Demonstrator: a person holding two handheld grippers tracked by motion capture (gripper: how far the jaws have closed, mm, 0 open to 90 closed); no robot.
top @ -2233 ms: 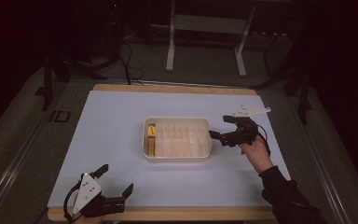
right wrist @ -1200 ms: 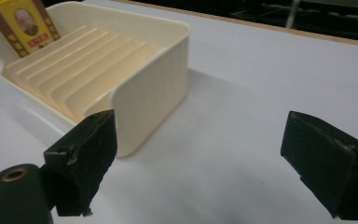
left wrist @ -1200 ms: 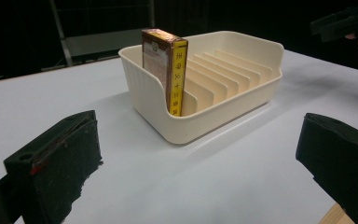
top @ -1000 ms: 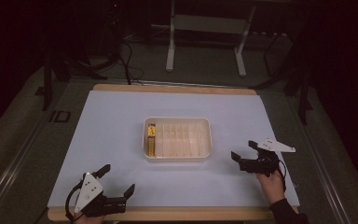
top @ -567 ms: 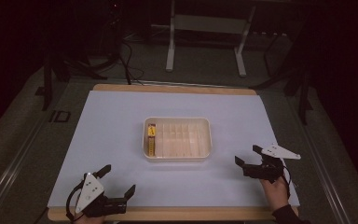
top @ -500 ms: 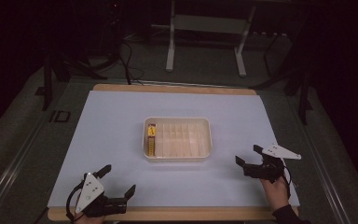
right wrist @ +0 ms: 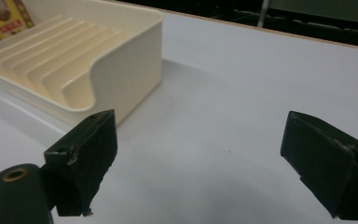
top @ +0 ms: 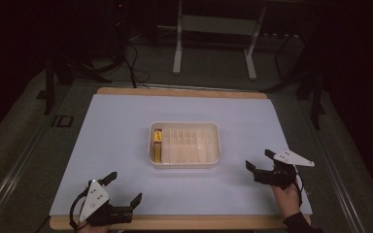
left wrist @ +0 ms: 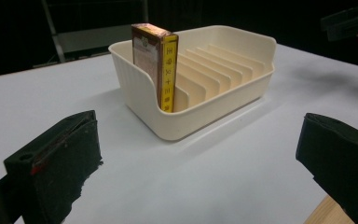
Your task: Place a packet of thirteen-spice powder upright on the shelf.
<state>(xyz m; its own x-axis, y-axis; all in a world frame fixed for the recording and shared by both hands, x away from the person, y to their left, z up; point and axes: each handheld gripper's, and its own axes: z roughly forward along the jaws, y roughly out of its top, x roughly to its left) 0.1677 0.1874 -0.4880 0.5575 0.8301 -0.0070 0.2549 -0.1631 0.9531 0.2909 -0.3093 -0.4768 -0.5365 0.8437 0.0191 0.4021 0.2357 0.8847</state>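
Note:
A cream slotted tray (top: 212, 145) sits mid-table on the white mat. One yellow and brown box (top: 158, 144) stands upright in its leftmost slot. My left gripper (top: 124, 188) rests open at the near left corner, well short of the tray. In the left gripper view the tray (left wrist: 214, 107) and the box (left wrist: 156, 65) lie ahead of the wide-apart jaws of that gripper (left wrist: 198, 154). My right gripper (top: 260, 160) is open and holds nothing, near the table's right front, to the right of the tray. In the right gripper view the tray's end (right wrist: 135, 65) is at the left.
The white mat (top: 126, 126) covers a wooden table whose front edge (top: 184, 222) runs just below the left gripper. Metal stand legs (top: 177, 53) and cables (top: 131, 68) lie on the floor beyond the far edge.
My right gripper has drawn back from the tray's right end toward the near right of the table, staying open. The left gripper has hardly moved.

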